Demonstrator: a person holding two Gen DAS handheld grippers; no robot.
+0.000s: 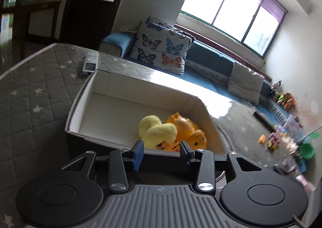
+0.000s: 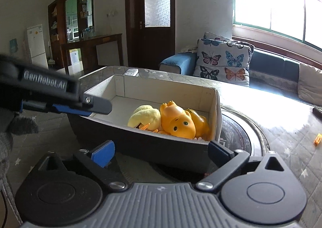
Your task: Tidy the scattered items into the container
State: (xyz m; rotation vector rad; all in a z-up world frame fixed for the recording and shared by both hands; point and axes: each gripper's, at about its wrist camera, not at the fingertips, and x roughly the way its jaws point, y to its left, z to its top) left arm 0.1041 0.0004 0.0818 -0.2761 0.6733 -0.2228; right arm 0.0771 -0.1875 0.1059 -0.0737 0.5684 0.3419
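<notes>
Already the white-lined box holds two toys: a fluffy yellow plush chick and a glossy orange plastic toy, lying touching one another against the box's right end wall, the orange one on its back with dark eyes showing. The rest of the box floor is bare. The box sits on a quilted grey tabletop patterned with white stars, with a remote near the tabletop's far edge behind it.

Both tongs are empty. The left tongs hover just over the near rim of the box, above the chick, their blue-padded fingers parted to a moderate gap with nothing between them. The right tongs stand wide open in front of the box's near wall, likewise holding nothing.

By my judgement this fits either a release just made into the box or a pause between items. A small orange piece lies loose toward the right edge of the tabletop, so some tidying seems left; fetching it would call for the right tongs to close narrowly on a small, flat thing. The chick looks soft and squashable; the orange toy is smooth, likely slippery.
</notes>
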